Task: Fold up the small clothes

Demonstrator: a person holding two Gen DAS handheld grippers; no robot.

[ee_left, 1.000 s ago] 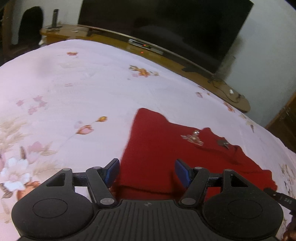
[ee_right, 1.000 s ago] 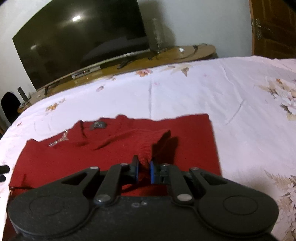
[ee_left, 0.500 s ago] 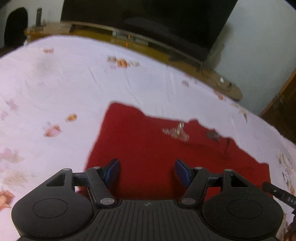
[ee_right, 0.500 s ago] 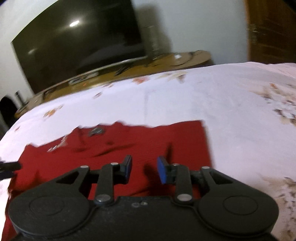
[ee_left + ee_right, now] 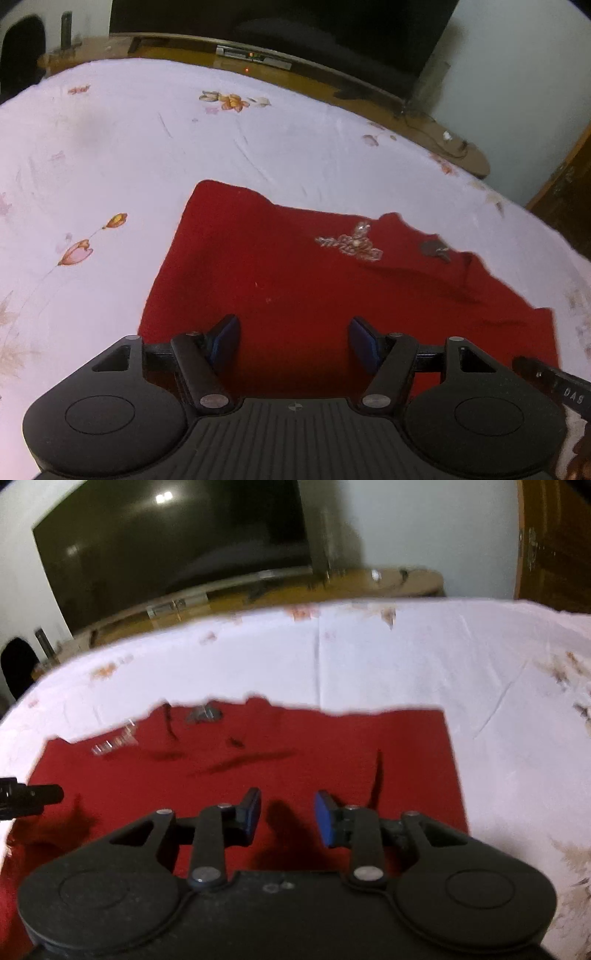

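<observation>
Above a bed spread with a pale floral sheet, I hold my left gripper with its jaws standing wide and nothing between them, its blue pads poised over the near edge of a red garment. The red garment lies flat on the bed, reaching from my left gripper toward 12 o'clock and out toward 3 o'clock in the left wrist view. A sparkly embroidered motif sits on the cloth at about 1 o'clock, with a small dark tag just beyond it toward 2 o'clock. My right gripper has just been opening; its jaws stand partly apart and hold nothing, with the red cloth lying under them, not pinched. In the right wrist view, which is blurred, the garment spreads from 9 o'clock to about 2 o'clock, its far edge ragged against the white sheet, and the tip of my other gripper shows at 9 o'clock. Past the foot of the bed, at 12 o'clock, a wooden stand carries a large dark television, and a wooden door stands at 2 o'clock.
</observation>
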